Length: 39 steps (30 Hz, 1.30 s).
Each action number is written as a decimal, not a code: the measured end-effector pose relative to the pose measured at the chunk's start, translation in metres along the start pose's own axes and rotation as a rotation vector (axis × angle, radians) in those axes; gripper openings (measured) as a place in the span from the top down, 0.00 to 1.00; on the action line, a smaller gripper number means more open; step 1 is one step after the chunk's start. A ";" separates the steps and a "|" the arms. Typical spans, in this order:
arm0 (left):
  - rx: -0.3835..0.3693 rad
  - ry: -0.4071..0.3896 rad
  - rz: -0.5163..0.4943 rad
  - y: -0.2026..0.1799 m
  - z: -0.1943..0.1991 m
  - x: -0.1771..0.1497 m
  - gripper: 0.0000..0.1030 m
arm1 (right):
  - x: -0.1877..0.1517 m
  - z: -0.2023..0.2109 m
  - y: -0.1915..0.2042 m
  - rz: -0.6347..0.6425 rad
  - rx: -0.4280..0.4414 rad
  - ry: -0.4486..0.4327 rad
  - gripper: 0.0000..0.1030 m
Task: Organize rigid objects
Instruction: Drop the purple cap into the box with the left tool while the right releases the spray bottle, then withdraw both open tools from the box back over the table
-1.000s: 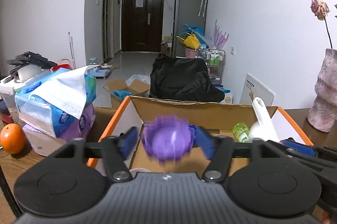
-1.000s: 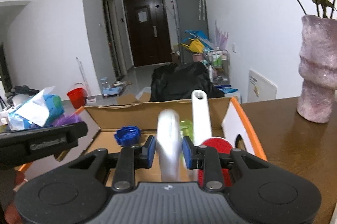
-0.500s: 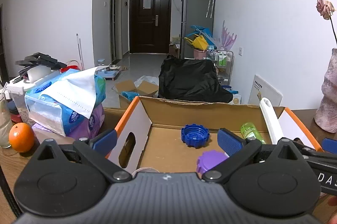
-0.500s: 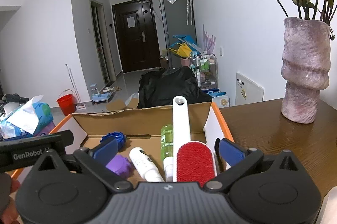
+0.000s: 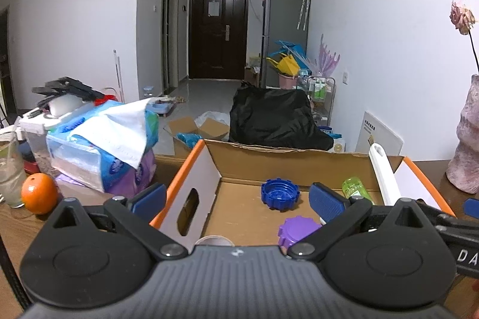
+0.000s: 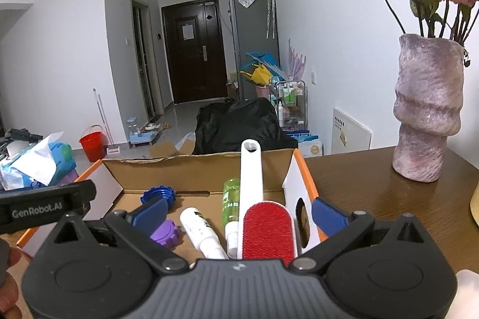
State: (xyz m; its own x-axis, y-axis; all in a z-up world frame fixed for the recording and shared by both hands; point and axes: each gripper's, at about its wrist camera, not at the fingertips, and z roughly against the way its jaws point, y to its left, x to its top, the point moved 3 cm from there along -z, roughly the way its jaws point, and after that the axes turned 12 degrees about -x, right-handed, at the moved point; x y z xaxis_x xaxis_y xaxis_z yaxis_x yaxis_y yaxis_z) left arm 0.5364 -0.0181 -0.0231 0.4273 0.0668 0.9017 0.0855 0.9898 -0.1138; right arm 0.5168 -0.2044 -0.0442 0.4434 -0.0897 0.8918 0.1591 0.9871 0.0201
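Note:
An open cardboard box with orange edges sits on the wooden table. On its floor lie a blue cap, a purple cap, a green bottle and a white bottle. A red lint brush lies there too, its white handle leaning on the back wall. My left gripper hovers open over the box's left wall, holding nothing. My right gripper is open above the same box, straddling the brush and bottles without touching them.
Tissue packs, an orange and a glass crowd the table left of the box. A pink vase with flowers stands at the right on bare tabletop. A hand shows at the lower left.
Both grippers have opened wide. The purple cap left the left gripper and the white bottle left the right one; both now lie on the box floor.

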 end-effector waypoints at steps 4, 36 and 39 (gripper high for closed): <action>0.006 -0.004 0.016 0.005 0.009 -0.001 0.00 | 0.000 0.009 -0.003 0.006 0.003 -0.010 0.00; 0.015 0.077 -0.020 0.004 0.090 -0.062 0.00 | -0.046 0.089 -0.038 0.063 -0.001 0.008 0.00; 0.016 0.096 -0.021 0.003 0.095 -0.070 0.00 | -0.052 0.096 -0.043 0.066 -0.007 0.016 0.00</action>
State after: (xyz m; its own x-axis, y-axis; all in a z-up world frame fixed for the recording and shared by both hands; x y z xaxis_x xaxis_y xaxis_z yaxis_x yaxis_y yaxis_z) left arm 0.4210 -0.0081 -0.0465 0.5096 0.0343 0.8598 0.0816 0.9928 -0.0880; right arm 0.4023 -0.2297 -0.0477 0.4668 -0.0270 0.8840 0.1355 0.9899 -0.0413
